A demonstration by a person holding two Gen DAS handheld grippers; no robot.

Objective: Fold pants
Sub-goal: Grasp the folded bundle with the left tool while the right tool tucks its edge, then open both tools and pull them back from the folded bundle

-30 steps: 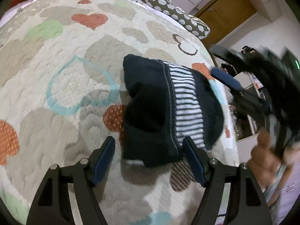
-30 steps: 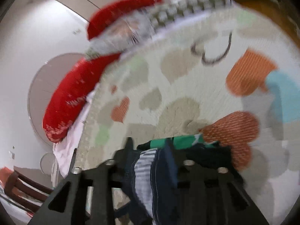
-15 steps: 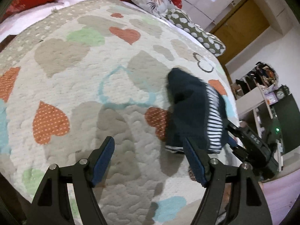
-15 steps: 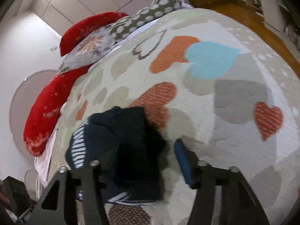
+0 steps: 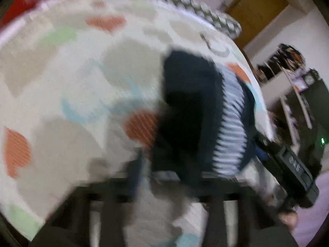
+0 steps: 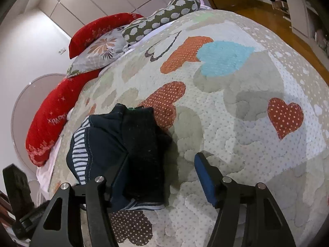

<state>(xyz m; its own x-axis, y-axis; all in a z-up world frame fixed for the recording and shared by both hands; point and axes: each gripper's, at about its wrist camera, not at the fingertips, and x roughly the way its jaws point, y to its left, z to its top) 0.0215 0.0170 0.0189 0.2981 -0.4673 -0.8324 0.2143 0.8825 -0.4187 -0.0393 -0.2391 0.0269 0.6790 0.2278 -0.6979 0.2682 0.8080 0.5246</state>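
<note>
One dark pants (image 6: 131, 150) bundle is lying folded, striped band showing; I'm holding right tool (image 6: 162, 177) spread, left tool (image 5: 164, 177) too blurred to tell.

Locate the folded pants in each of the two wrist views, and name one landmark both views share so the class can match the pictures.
Left wrist view: the folded pants lie right of centre on the quilt, blurred, striped band on their right.
Right wrist view: the folded pants lie lower left, striped band on their left.
Shared landmark: the orange dotted heart touching the pants' edge.
</note>
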